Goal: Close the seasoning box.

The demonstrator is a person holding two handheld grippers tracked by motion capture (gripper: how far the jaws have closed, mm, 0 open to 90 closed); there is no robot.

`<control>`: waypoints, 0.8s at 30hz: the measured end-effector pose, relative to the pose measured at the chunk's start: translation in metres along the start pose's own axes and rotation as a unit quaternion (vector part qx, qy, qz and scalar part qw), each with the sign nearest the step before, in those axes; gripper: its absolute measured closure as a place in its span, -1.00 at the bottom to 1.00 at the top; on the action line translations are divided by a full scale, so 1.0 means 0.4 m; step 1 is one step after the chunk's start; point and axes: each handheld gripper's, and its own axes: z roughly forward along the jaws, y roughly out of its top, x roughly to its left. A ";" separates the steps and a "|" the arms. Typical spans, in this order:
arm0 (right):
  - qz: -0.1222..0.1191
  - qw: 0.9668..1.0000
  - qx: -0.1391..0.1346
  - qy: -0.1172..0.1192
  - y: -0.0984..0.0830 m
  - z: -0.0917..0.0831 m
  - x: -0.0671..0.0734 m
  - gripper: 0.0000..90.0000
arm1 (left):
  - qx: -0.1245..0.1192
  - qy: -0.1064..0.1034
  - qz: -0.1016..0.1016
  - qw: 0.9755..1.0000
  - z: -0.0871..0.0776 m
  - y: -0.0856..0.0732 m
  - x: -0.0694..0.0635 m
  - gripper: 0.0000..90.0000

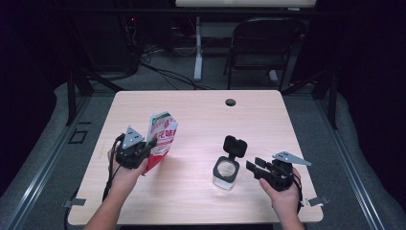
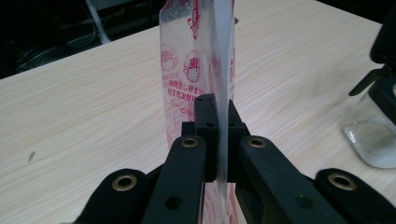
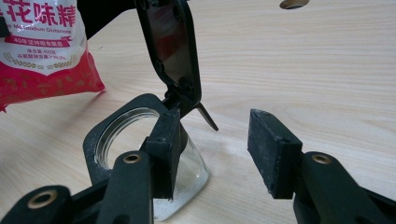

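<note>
On the wooden table [image 1: 191, 187], your left gripper [image 1: 149, 149] is clamped on the red-and-white seasoning bag [image 1: 161, 136], tilted at the left. Your right gripper [image 1: 253, 166] stands apart just beside the glass jar [image 1: 226, 173], lid [image 1: 235, 145] flipped up.

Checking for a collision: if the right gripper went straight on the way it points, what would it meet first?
Probably the glass jar: the right gripper points at it, open, one pad already beside its wall.
</note>
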 end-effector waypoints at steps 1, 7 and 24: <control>-0.001 1.000 0.001 -0.004 0.000 -0.002 0.000 0.20 | -0.001 -0.004 0.003 1.000 0.003 0.002 -0.005 1.00; -0.003 1.000 -0.003 -0.009 -0.005 -0.009 -0.002 0.22 | 0.003 -0.031 0.022 0.999 0.025 0.017 -0.042 1.00; 0.005 1.000 -0.010 -0.016 -0.018 -0.030 -0.011 0.26 | -0.008 -0.103 0.051 0.993 0.078 0.035 -0.136 1.00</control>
